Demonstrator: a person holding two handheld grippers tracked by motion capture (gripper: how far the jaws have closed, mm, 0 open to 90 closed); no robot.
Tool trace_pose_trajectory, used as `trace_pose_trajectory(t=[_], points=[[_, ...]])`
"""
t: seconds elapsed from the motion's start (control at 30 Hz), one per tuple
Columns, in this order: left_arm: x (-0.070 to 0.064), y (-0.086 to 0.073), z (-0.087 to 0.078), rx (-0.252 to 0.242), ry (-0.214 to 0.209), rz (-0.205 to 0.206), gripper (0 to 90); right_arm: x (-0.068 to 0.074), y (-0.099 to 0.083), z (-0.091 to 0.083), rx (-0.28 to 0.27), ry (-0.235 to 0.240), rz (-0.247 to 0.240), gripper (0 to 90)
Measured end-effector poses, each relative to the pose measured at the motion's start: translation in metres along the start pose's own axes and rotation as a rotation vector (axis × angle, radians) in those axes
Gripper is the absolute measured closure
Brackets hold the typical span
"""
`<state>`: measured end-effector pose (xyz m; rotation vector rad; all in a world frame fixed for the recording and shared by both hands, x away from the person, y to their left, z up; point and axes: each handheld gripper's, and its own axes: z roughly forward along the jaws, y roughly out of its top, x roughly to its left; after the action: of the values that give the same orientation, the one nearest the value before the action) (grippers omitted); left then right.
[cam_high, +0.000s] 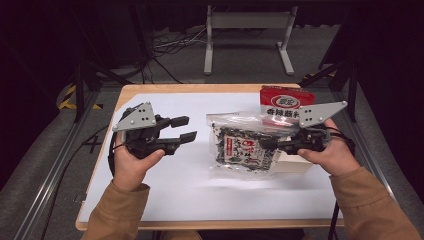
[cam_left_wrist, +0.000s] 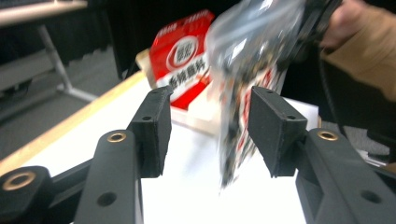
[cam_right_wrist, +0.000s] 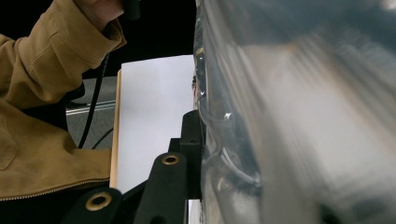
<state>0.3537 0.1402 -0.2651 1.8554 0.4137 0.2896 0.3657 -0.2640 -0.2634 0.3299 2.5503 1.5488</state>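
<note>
A clear zip bag with a black-and-white printed snack packet inside hangs a little above the white table sheet. My right gripper is shut on the bag's right edge. In the right gripper view the bag's plastic presses against the left fingertip. My left gripper stands open to the left of the bag, apart from it, with nothing between its fingers. Seen from the left gripper view, the bag dangles beyond the open left gripper.
A red snack packet lies at the back right of the table, also in the left gripper view. A pale box sits under the right hand. A metal stand is on the floor behind the table.
</note>
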Motion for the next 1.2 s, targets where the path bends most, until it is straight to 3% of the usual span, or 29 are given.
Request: trace_pose_trajectory(t=[0.3, 0.5, 0.63, 0.67, 0.97, 1.2], points=[[0.014, -0.023, 0.007, 0.100, 0.082, -0.029, 45.5, 0.000, 0.008, -0.024, -0.037, -0.038, 0.041, 75.5], [0.022, -0.038, 0.005, 0.118, 0.105, -0.063, 43.0, 0.000, 0.015, -0.039, -0.059, -0.077, 0.042, 75.4], [0.027, -0.053, 0.004, 0.066, 0.158, -0.052, 38.7, -0.001, 0.018, -0.047, -0.066, -0.103, 0.040, 75.4], [0.029, -0.058, 0.003, 0.060, 0.154, -0.064, 38.9, -0.001, 0.019, -0.049, -0.067, -0.108, 0.041, 75.4], [0.042, -0.078, 0.002, 0.092, 0.184, -0.114, 36.2, -0.004, 0.024, -0.066, -0.084, -0.170, 0.042, 75.5], [0.050, -0.088, 0.008, 0.137, 0.203, -0.119, 24.2, -0.007, 0.026, -0.080, -0.105, -0.214, 0.063, 75.5]])
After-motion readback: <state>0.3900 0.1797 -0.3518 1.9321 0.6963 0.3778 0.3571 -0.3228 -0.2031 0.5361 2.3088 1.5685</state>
